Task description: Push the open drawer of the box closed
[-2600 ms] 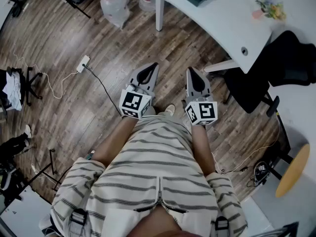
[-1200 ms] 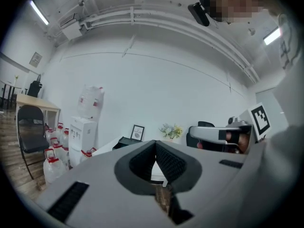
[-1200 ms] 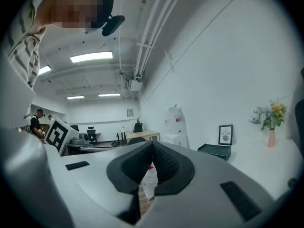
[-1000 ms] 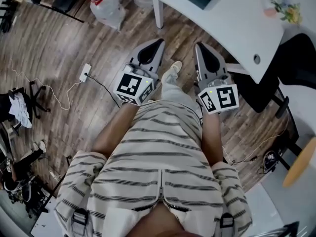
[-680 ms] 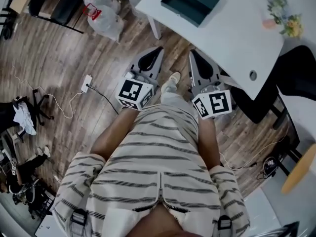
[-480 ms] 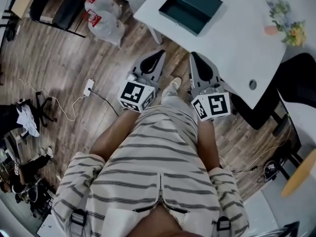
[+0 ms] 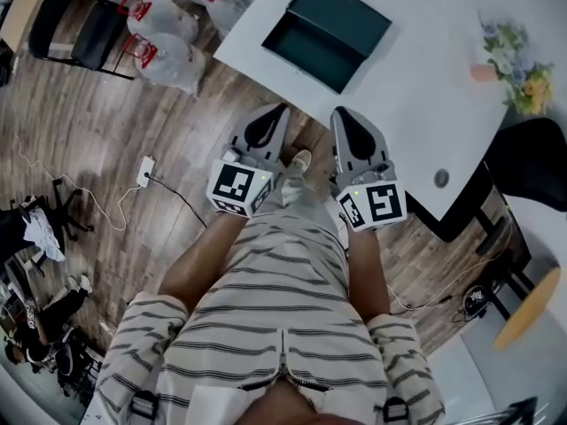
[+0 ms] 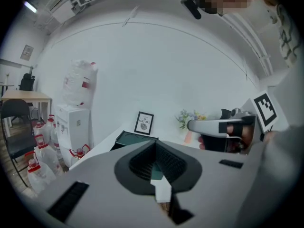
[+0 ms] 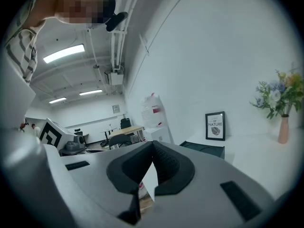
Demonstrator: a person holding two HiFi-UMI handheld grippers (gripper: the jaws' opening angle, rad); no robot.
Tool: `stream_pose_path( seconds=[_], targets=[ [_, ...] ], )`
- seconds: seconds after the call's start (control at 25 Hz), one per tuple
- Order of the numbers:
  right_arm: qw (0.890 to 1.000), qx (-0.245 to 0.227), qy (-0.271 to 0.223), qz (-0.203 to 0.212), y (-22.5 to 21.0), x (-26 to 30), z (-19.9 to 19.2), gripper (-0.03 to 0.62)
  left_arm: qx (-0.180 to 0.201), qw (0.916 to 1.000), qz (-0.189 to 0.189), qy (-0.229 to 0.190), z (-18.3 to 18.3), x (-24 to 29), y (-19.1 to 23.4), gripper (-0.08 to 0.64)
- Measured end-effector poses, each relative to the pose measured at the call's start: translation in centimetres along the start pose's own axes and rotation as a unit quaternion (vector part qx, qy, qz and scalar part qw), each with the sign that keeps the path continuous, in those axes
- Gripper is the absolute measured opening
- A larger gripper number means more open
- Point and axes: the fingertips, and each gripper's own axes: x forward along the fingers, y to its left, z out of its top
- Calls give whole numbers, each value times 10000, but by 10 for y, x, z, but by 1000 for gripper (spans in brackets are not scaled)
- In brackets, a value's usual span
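Framed picture (image 9: 215,126), lettered "OF NATURE", smaller print illegible

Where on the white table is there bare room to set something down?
Bare tabletop lies between the green box and the flower vase, down to the near edge. It is tightest between the box and the picture frame.
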Motion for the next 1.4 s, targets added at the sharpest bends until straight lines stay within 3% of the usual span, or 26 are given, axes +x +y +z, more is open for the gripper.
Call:
stream_pose_path(
  seconds=[0.16,0.52,0.76,1.4],
  targets=[
    [9997,62,180,-177,-25,22,-10,11,-89,9998,-58,143,-11,26,16,0],
    [9965,258,366,-706,-84,59,-20,12,134,9979,-387,512,-37,77,30,0],
    [9941,473,239,-943,-117,76,-25,11,14,9971,-403,645,-60,103,44,0],
    [9824,-46,795,-1687,-199,88,-58,12,-344,9956,-219,849,-104,129,61,0]
  ],
)
